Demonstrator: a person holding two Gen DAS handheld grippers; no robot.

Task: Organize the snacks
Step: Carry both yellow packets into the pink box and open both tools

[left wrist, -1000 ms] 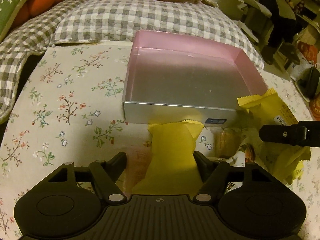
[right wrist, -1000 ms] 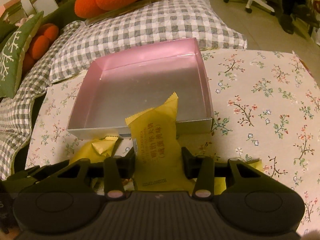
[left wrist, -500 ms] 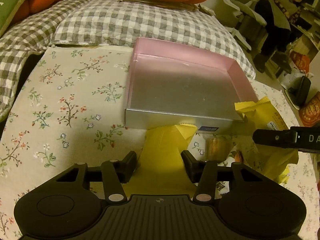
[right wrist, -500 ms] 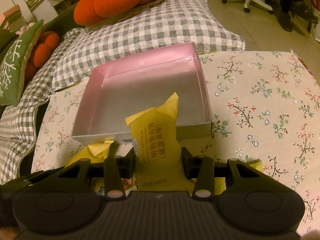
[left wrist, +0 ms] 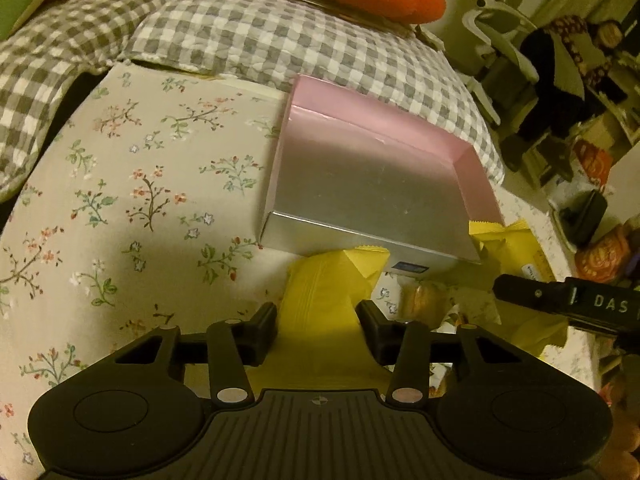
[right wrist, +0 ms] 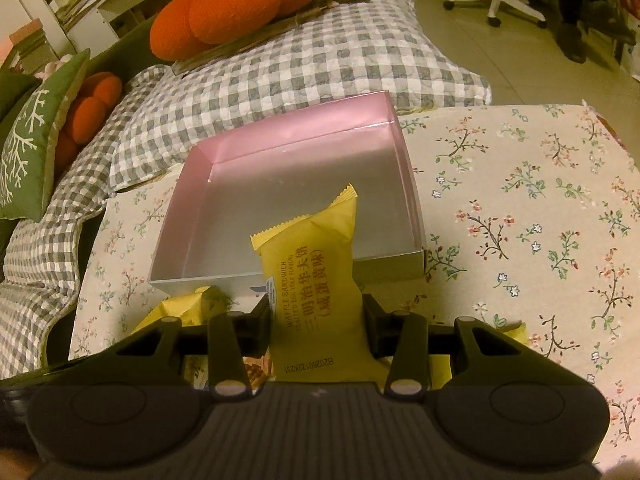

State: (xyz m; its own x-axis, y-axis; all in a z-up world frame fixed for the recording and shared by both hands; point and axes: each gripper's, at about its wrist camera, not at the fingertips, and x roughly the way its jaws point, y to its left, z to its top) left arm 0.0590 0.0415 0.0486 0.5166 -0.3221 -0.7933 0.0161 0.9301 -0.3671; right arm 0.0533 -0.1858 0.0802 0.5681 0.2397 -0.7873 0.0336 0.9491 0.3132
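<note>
The right gripper (right wrist: 316,320) was closed on a yellow foil snack packet (right wrist: 316,268), its two black fingers pressing the packet's sides. The packet stood upright with its crimped top edge leaning over the near wall of the shallow square box with a silver floor and pink inner walls (right wrist: 224,200). Printing on the packet read "WAFFLE SANDWICH" and "SALTED EGG YOLK FLAVOUR", beside a line of Chinese characters, and a code near its lower end read "B20260122423A".

The left gripper (left wrist: 316,326) was likewise closed on a second yellow foil packet (left wrist: 324,304), whose plain seamed back faced the camera; no writing showed on it. Its top corner touched the box's (left wrist: 360,184) silver near wall, where a small dark blue label (left wrist: 409,267) sat, too small to read. Just right of that, a clear-wrapped golden biscuit (left wrist: 420,300) lay on the floral-print tabletop (left wrist: 120,200).

From the left wrist view, the right gripper's black finger (left wrist: 560,300) crossed in from the right, showing white letters "DAS". Behind the box lay a grey-and-white checked quilted cushion (right wrist: 300,60) with an orange plush pillow (right wrist: 240,4) on top, and a green cushion with a white branch design (right wrist: 28,140) at far left.
</note>
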